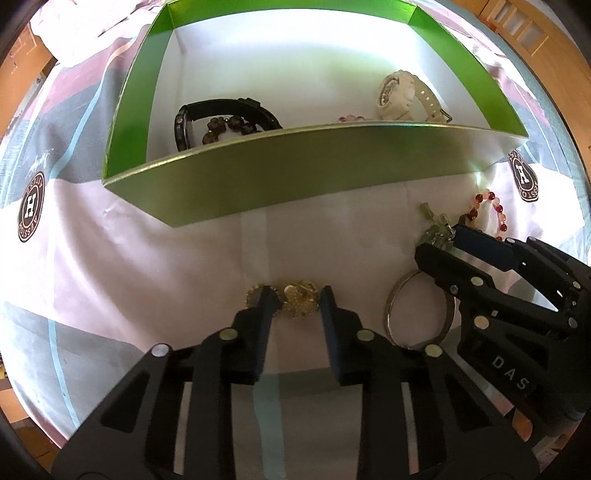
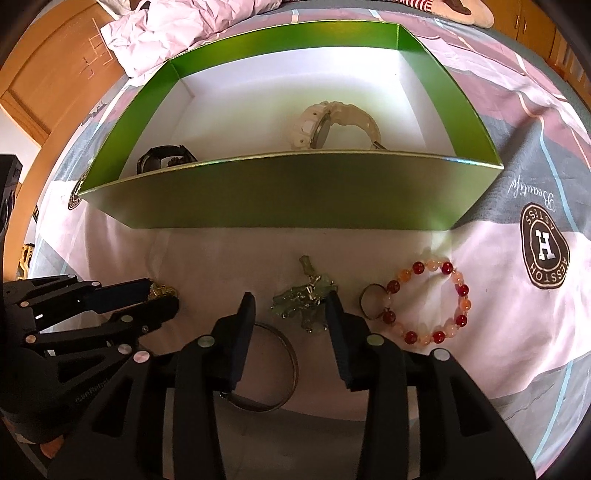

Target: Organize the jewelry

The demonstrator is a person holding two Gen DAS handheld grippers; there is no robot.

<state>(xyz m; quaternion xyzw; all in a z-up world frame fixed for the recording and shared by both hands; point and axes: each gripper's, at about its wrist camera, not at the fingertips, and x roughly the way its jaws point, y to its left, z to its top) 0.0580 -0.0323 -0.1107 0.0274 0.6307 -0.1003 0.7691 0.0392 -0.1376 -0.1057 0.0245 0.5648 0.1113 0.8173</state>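
Note:
A green box (image 1: 258, 192) with a white floor holds a black watch (image 1: 184, 122), a dark bead bracelet (image 1: 229, 127), a white watch (image 1: 399, 96) and a small pink piece (image 1: 354, 118). My left gripper (image 1: 295, 299) is open on the bedsheet with a gold ornament (image 1: 299, 299) between its fingers. My right gripper (image 2: 290, 302) is open around a green stone pendant (image 2: 303, 299). A silver bangle (image 2: 273, 373) lies under its left finger. A red and peach bead bracelet (image 2: 432, 299) and a small ring (image 2: 371, 299) lie to its right.
The box (image 2: 295, 195) stands on a bed with a pink, grey and white printed sheet (image 2: 517, 206). A crumpled pink quilt (image 2: 177, 33) lies behind the box. Wooden furniture (image 2: 48, 85) stands at the far left.

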